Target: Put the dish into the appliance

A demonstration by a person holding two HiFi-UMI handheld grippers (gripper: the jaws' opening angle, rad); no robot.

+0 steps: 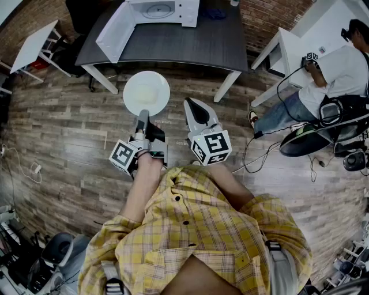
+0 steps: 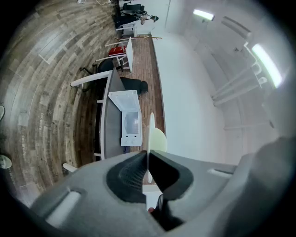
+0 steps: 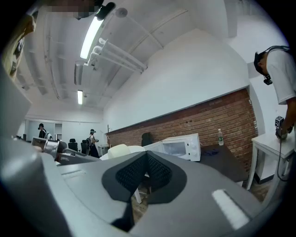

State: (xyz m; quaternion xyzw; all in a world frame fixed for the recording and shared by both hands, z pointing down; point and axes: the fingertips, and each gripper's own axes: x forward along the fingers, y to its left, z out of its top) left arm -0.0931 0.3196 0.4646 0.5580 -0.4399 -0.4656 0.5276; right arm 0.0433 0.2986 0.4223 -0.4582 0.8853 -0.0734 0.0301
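A round white dish (image 1: 146, 92) is held level over the wood floor, and my left gripper (image 1: 143, 113) is shut on its near rim. In the left gripper view the dish (image 2: 151, 134) shows edge-on, clamped between the jaws of the left gripper (image 2: 148, 155). The white microwave (image 1: 163, 10) stands on the dark table (image 1: 190, 46) ahead, its door (image 1: 117, 31) swung open to the left. My right gripper (image 1: 190, 103) hangs just right of the dish, shut and empty. In the right gripper view, past the closed right gripper (image 3: 147, 155), stands the microwave (image 3: 178, 147).
White side tables stand at the left (image 1: 33, 45) and right (image 1: 285, 43) of the dark table. A person in a white shirt (image 1: 340, 72) works at the right one, with cables and gear on the floor. A water bottle (image 3: 220, 137) stands on the dark table.
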